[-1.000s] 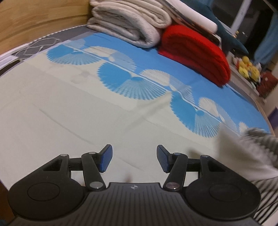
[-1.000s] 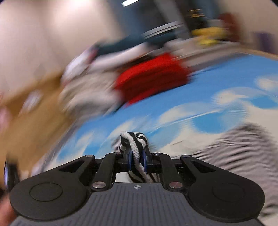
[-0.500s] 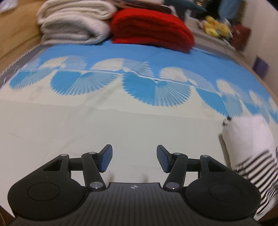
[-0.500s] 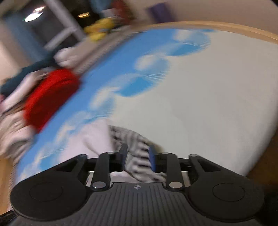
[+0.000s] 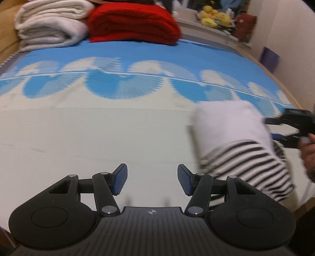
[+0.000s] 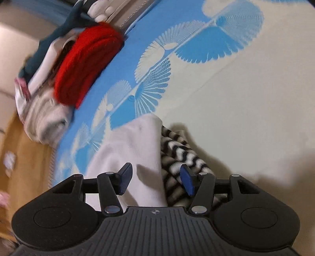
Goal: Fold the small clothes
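Observation:
A small white garment with black-and-white stripes (image 5: 238,141) lies folded on the bed near its front right edge. It also shows in the right wrist view (image 6: 137,155), white part left, striped part right. My left gripper (image 5: 151,182) is open and empty, low over the cream sheet, left of the garment. My right gripper (image 6: 155,180) is open just above the garment, holding nothing. The right gripper also shows in the left wrist view (image 5: 291,128) at the garment's right side.
A folded red blanket (image 5: 132,23) and a rolled white blanket (image 5: 51,23) lie at the far side of the bed. The sheet (image 5: 98,128) is cream with blue fan patterns. Yellow plush toys (image 5: 214,15) sit on a shelf beyond. The bed's wooden edge runs along the right.
The right gripper laid the striped garment down on the bed and opened. The left gripper swung right toward the garment, staying open.

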The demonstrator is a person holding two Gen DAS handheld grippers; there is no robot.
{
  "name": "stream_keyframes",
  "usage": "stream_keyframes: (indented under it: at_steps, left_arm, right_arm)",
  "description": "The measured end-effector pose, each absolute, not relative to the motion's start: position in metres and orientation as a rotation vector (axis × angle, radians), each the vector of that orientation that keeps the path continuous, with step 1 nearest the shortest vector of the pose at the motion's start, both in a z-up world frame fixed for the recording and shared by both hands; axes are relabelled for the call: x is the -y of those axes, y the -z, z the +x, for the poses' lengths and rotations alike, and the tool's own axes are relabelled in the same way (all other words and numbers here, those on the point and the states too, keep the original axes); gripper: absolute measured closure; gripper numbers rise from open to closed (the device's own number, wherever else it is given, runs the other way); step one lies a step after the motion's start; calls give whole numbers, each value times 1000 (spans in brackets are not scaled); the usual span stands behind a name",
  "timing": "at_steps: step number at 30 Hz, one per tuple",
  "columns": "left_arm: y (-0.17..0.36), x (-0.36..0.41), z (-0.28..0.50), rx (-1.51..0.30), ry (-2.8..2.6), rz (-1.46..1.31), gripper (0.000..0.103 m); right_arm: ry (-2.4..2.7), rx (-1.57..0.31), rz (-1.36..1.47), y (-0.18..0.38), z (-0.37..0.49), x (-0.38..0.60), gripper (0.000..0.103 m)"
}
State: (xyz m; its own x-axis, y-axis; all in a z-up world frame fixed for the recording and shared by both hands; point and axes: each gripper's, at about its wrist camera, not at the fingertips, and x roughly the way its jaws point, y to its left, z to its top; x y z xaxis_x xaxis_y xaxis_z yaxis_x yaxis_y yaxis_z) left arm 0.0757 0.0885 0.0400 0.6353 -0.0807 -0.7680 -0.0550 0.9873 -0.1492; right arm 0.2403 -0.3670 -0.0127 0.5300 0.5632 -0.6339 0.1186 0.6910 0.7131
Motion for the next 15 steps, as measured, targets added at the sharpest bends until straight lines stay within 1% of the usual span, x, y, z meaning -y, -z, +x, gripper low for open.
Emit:
stream_keyframes:
  at_steps: [1, 2, 3, 6, 8, 9, 11, 13, 15]
  left_arm:
    - [-41, -75, 80, -885, 34, -170, 34]
    - [-41, -61, 85, -887, 55, -178, 28]
    - [-42, -47, 90, -889, 76, -189, 26]
    - [-40, -12, 105, -901, 120, -208, 24]
    - [-36, 10, 115, -913, 145, -217, 18]
    - [-31, 19, 119, -923, 159, -216, 18]
    - [-13, 38, 126, -986, 177, -182, 18]
    - [13, 57, 127, -1091, 157, -58, 16]
    - [27, 71, 118, -1106, 155, 111, 14]
  right_arm:
    - [-316, -990, 777, 11, 241, 363, 64]
    - [-339, -969, 769, 7, 240, 361, 91]
    - [-367, -929, 769, -2, 238, 362, 97]
    - [-512, -710, 882, -40, 220, 385, 98]
    - [-556, -601, 894, -54, 211, 399, 101]
    - [-504, -613, 863, -52, 212, 405, 102]
    - [-318, -773, 752, -31, 221, 408, 102]
    - [-148, -934, 677, -1, 226, 409, 103]
    - [-127, -952, 712, 6, 221, 414, 103]
